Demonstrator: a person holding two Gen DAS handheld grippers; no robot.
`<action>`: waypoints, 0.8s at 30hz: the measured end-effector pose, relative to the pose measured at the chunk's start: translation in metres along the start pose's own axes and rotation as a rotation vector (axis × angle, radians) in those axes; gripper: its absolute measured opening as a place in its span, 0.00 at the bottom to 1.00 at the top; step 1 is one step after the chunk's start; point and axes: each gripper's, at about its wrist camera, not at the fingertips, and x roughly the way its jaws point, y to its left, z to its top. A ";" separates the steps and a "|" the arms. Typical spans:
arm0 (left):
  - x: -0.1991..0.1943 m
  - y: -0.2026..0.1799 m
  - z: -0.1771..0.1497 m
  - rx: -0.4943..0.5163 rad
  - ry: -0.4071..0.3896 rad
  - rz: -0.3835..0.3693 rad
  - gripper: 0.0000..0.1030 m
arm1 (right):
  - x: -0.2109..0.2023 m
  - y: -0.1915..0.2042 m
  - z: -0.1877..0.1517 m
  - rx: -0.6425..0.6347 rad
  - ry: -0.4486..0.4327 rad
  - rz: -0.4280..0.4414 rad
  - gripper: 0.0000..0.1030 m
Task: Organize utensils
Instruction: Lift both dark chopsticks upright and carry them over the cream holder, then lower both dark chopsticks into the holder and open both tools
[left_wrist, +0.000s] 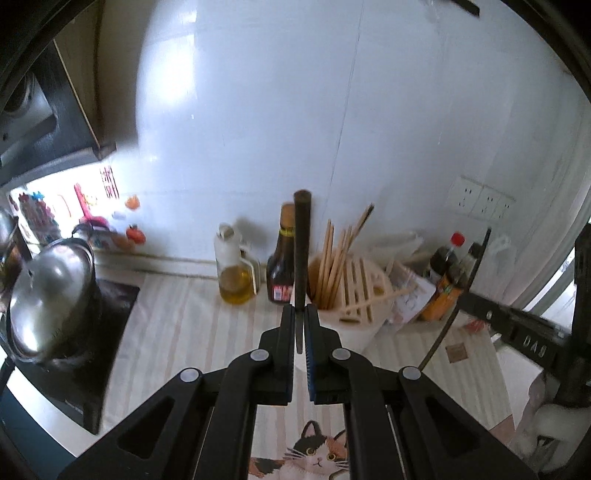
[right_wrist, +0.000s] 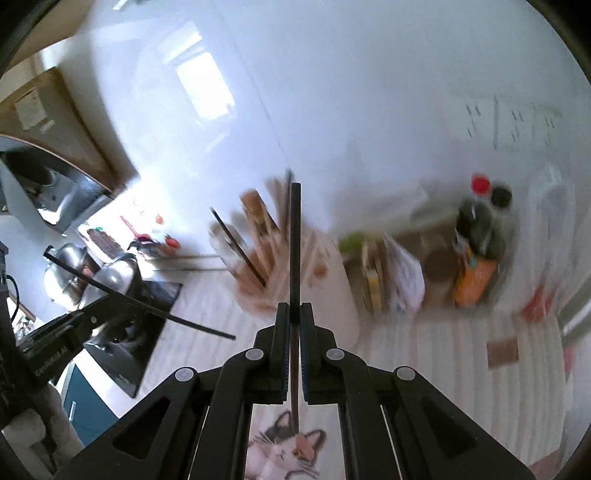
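Observation:
My left gripper (left_wrist: 300, 312) is shut on a dark chopstick (left_wrist: 301, 251) that stands upright between its jaws. Just behind it is a white slatted holder (left_wrist: 364, 295) with several wooden chopsticks (left_wrist: 332, 266). My right gripper (right_wrist: 294, 308) is shut on a second dark chopstick (right_wrist: 295, 251), also upright, in front of the blurred holder (right_wrist: 340, 291). Each gripper shows in the other's view: the right gripper (left_wrist: 466, 300) with its chopstick (left_wrist: 452, 306) slanting down, and the left gripper (right_wrist: 105, 301) with its chopstick (right_wrist: 155, 310) pointing right. Both grippers hang above the striped counter.
An oil bottle (left_wrist: 234, 273) and a dark sauce bottle (left_wrist: 282, 269) stand left of the holder. A steel-lidded pot (left_wrist: 51, 284) sits on a black cooktop (left_wrist: 110, 325) at the left. Bottles (left_wrist: 448, 266) and packets crowd the right corner. A cat-print cloth (left_wrist: 317, 454) lies below.

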 end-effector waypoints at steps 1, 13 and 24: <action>-0.002 0.001 0.003 -0.003 -0.010 0.002 0.02 | -0.003 0.004 0.007 -0.010 -0.010 0.004 0.05; -0.006 -0.002 0.063 -0.016 -0.092 0.031 0.02 | -0.022 0.037 0.099 -0.050 -0.166 0.023 0.05; 0.059 -0.010 0.084 -0.050 -0.002 0.032 0.02 | 0.024 0.033 0.129 -0.008 -0.151 0.035 0.05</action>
